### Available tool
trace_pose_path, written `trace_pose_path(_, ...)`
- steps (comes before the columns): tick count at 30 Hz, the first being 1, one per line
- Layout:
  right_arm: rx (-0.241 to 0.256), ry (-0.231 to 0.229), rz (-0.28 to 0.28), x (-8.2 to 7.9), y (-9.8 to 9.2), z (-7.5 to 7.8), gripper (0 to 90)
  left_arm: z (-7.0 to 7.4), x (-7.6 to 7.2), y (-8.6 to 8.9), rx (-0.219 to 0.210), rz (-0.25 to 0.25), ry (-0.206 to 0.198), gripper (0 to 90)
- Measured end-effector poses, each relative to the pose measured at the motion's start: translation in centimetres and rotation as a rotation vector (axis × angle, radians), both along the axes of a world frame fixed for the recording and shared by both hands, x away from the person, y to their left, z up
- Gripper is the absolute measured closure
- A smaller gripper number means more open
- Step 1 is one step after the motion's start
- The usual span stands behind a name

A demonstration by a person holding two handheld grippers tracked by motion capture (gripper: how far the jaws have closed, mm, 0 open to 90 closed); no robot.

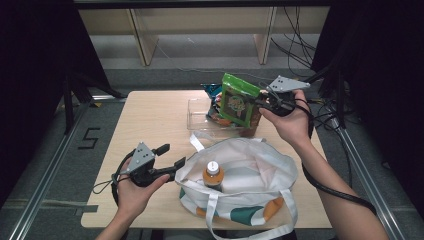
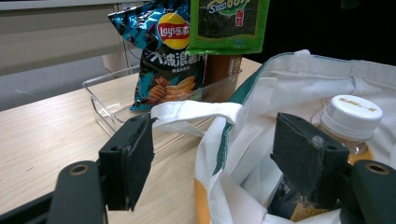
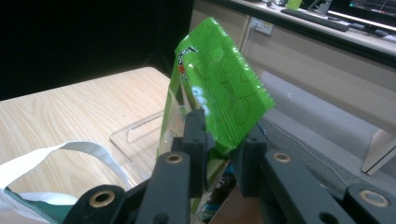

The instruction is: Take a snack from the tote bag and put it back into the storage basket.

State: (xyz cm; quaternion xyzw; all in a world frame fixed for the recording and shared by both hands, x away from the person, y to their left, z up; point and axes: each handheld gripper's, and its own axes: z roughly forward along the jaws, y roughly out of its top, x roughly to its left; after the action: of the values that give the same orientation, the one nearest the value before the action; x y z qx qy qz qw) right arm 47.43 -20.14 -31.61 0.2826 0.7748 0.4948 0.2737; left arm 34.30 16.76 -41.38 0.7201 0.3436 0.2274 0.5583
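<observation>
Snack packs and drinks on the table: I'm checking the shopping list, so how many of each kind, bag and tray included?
Green foil seaweed snack pack: 1
Blue Lay's crisp bag: 1
Brown packet: 1
White-capped amber drink bottle: 1
White cloth tote bag: 1
Clear plastic tray: 1
Total: 6

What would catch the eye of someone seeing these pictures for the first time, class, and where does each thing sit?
The bright green snack packet stands out first, pinched in the right claw above the clear tray at the table's far side. Next comes the white tote bag near the front edge, an orange-drink bottle upright inside. The left claw is open around the bag's rim, and a blue Lay's crisp bag stands in the tray.
</observation>
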Motion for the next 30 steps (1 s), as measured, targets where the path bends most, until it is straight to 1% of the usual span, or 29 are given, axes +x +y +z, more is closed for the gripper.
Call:
trace_pose_path(1, 0.003, -0.006, -0.005, 0.1, 0.0, -0.1, 78.2, 0.0, 0.0, 0.0, 0.004, -0.001, 0.001, 28.8)
trace_pose_path(2, 0.002, 0.010, 0.001, 0.2, 0.1, -0.1, 78.2, 0.0, 0.0, -0.1, 0.003, -0.003, 0.001, 28.8)
trace_pose_path(3, -0.002, -0.009, 0.000, 0.4, 0.1, -0.2, 78.2, 0.0, 0.0, -0.1, 0.002, -0.005, -0.001, 28.8)
trace_pose_path(4, -0.008, 0.003, -0.002, 0.3, 0.0, -0.1, 78.2, 0.0, 0.0, -0.1, 0.002, -0.004, -0.002, 28.8)
trace_pose_path(5, 0.000, -0.013, -0.015, 0.4, 0.1, -0.2, 78.2, 0.0, -0.1, -0.1, 0.001, -0.004, -0.001, 28.8)
trace_pose_path(8, -0.003, 0.000, 0.004, 0.6, 0.2, -0.2, 78.2, 0.0, 0.0, -0.1, 0.002, -0.002, -0.001, 28.8)
trace_pose_path(10, 0.006, -0.002, -0.015, 0.7, 0.4, -0.2, 78.2, 0.0, 0.0, 0.0, 0.002, -0.002, -0.002, 28.8)
trace_pose_path(11, 0.004, 0.006, -0.022, 0.7, 0.4, -0.3, 78.2, 0.0, 0.0, 0.0, 0.002, -0.002, -0.003, 28.8)
trace_pose_path(12, -0.006, -0.009, -0.012, 0.9, 0.4, -0.3, 78.2, 0.0, 0.0, -0.1, 0.001, -0.002, -0.003, 28.8)
trace_pose_path(13, -0.007, -0.016, -0.016, 1.0, 0.4, -0.4, 78.2, 0.0, 0.0, -0.1, 0.001, -0.002, -0.002, 28.8)
trace_pose_path(14, -0.018, -0.018, -0.008, 1.2, 0.4, -0.4, 78.2, 0.0, 0.0, -0.1, 0.000, -0.002, -0.002, 28.8)
trace_pose_path(15, -0.015, -0.019, -0.020, 1.2, 0.4, -0.5, 78.1, 0.0, 0.0, -0.1, 0.001, -0.003, -0.003, 28.8)
trace_pose_path(16, -0.027, -0.031, -0.021, 1.3, 0.4, -0.5, 78.1, 0.0, 0.0, 0.0, 0.001, -0.003, -0.002, 28.8)
trace_pose_path(17, -0.022, -0.031, -0.026, 1.4, 0.5, -0.6, 78.1, 0.0, 0.0, 0.0, 0.001, -0.003, -0.001, 28.8)
trace_pose_path(18, -0.037, -0.038, -0.020, 1.5, 0.5, -0.7, 78.1, 0.0, 0.0, 0.0, 0.003, -0.002, -0.002, 28.8)
trace_pose_path(19, -0.038, -0.040, -0.030, 1.5, 0.5, -0.8, 78.1, 0.0, 0.0, -0.1, 0.001, -0.002, -0.002, 28.8)
trace_pose_path(20, -0.034, -0.046, -0.028, 1.5, 0.6, -0.9, 78.1, 0.0, 0.0, -0.1, 0.001, -0.003, -0.002, 28.8)
trace_pose_path(21, -0.041, -0.048, -0.037, 1.6, 0.6, -1.0, 78.2, 0.0, 0.0, -0.1, 0.002, -0.005, -0.002, 28.8)
trace_pose_path(22, -0.045, -0.050, -0.030, 1.7, 0.6, -1.1, 78.1, 0.0, 0.0, -0.1, 0.001, -0.005, -0.001, 28.8)
trace_pose_path(23, -0.041, -0.044, -0.033, 1.7, 0.8, -1.3, 78.2, 0.0, 0.0, -0.1, 0.001, -0.004, 0.000, 28.8)
trace_pose_path(24, -0.047, -0.038, -0.034, 1.7, 0.7, -1.3, 78.2, 0.0, 0.0, 0.0, 0.000, -0.003, -0.001, 28.8)
trace_pose_path(25, -0.051, -0.042, -0.025, 1.8, 0.7, -1.4, 78.2, 0.0, 0.0, 0.0, 0.001, -0.003, -0.003, 28.8)
trace_pose_path(26, -0.059, -0.051, -0.030, 1.9, 0.7, -1.5, 78.2, 0.0, 0.0, 0.0, 0.000, -0.003, -0.004, 28.8)
trace_pose_path(27, -0.041, -0.048, -0.044, 1.9, 0.8, -1.6, 78.2, 0.0, 0.0, 0.0, 0.000, -0.003, -0.003, 28.8)
trace_pose_path(29, -0.043, -0.050, -0.037, 2.0, 0.8, -1.8, 78.2, 0.0, 0.0, 0.0, 0.002, -0.002, -0.001, 28.8)
trace_pose_path(30, -0.057, -0.053, -0.037, 2.0, 0.8, -1.7, 78.2, 0.0, 0.0, 0.0, 0.001, -0.002, 0.000, 28.8)
